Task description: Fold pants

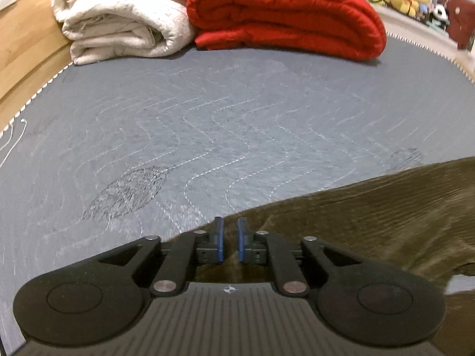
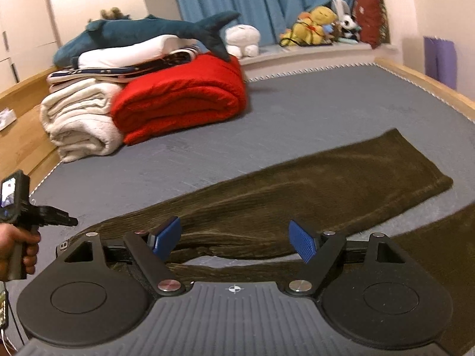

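Observation:
Dark olive-brown pants (image 2: 297, 195) lie spread on the grey mattress (image 2: 297, 109), one leg reaching to the far right. My right gripper (image 2: 236, 241) is open and empty, its blue pads hovering above the near part of the pants. My left gripper (image 1: 230, 233) has its blue pads nearly together at the edge of the pants (image 1: 371, 216); I cannot tell whether cloth is between them. In the right wrist view the left gripper (image 2: 71, 222) shows at the far left, held by a hand.
A folded white blanket (image 1: 124, 20) and a folded red blanket (image 1: 282, 14) lie at the far end of the mattress (image 1: 207, 118). A plush shark (image 2: 142, 29) lies on the pile. Plush toys (image 2: 320, 23) sit on the window ledge. A wooden bed frame (image 2: 23, 130) runs along the left.

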`<state>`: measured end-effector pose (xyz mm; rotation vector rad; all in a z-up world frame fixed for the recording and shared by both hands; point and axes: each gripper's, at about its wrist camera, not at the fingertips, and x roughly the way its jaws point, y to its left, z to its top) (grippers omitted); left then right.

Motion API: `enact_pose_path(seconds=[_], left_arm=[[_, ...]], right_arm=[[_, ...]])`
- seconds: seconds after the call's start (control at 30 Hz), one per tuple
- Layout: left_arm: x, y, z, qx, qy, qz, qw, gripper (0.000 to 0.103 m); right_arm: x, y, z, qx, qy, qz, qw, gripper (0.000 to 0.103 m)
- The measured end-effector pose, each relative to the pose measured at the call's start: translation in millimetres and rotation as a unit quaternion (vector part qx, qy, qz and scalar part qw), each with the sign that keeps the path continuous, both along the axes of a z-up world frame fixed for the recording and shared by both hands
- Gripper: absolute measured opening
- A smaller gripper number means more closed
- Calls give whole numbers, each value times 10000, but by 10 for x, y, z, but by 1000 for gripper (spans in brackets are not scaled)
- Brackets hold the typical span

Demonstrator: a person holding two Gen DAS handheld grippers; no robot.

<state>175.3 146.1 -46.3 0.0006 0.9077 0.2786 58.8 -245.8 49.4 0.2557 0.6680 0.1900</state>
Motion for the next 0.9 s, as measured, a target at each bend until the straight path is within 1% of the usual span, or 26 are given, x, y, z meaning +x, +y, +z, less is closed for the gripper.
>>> enact_pose_path(seconds=[0.03,0.1,0.13,0.17,0.2,0.27,0.3,0.33,0.37,0.63,0.7,0.73,0.77,0.8,0.83,0.87,0.9], left_arm=[[55,-8,-46,52,21,-30,10000,21],[144,-16,-126,90,52,-63,9999,23],[194,-18,-176,80,82,-89,9999,27],[229,-25,-219,72,106,-122,9998,34],[274,-41,-255,79,122,-154,9998,38],[351,-75,-316,108,130,-256,9995,60],[393,-83,-353,89,122,-356,9993,66],[431,-83,-384,39,137,-440,9989,77],[470,-85,-425,-33,176,-528,9984,84],[779,-27,-707,-422,526,-1079,9919,86],[791,0,-729,-555,569,-1118,9906,85],[792,13,-725,-632,572,-1188,9892,76],[775,-5,-693,-700,550,-1321,9872,52],[746,-34,-649,-711,532,-1488,9849,43],[704,-69,-602,-579,546,-1575,9843,30],[657,-108,-559,-446,573,-1680,9831,22],[604,-132,-516,-370,543,-1774,9819,20]], right_arm=[[12,-14,-9,22,30,-20,10000,81],[31,-32,-21,17,62,-58,10000,81],[39,-42,-29,11,73,-79,9999,81],[48,-55,-36,13,91,-93,9999,81],[57,-61,-43,23,114,-109,9999,81],[78,-78,-51,47,141,-127,9998,81],[86,-80,-53,59,152,-138,9998,81],[90,-82,-56,70,161,-148,9997,81],[95,-88,-57,76,168,-155,9997,81],[118,-136,-79,61,221,-220,9995,81],[124,-143,-80,58,229,-251,9994,81],[128,-147,-76,56,232,-267,9994,81],[128,-148,-76,46,232,-274,9993,81],[132,-152,-75,35,231,-281,9993,81],[135,-154,-76,24,230,-289,9993,81],[136,-155,-78,10,233,-299,9993,81],[138,-159,-79,2,245,-315,9992,81]])
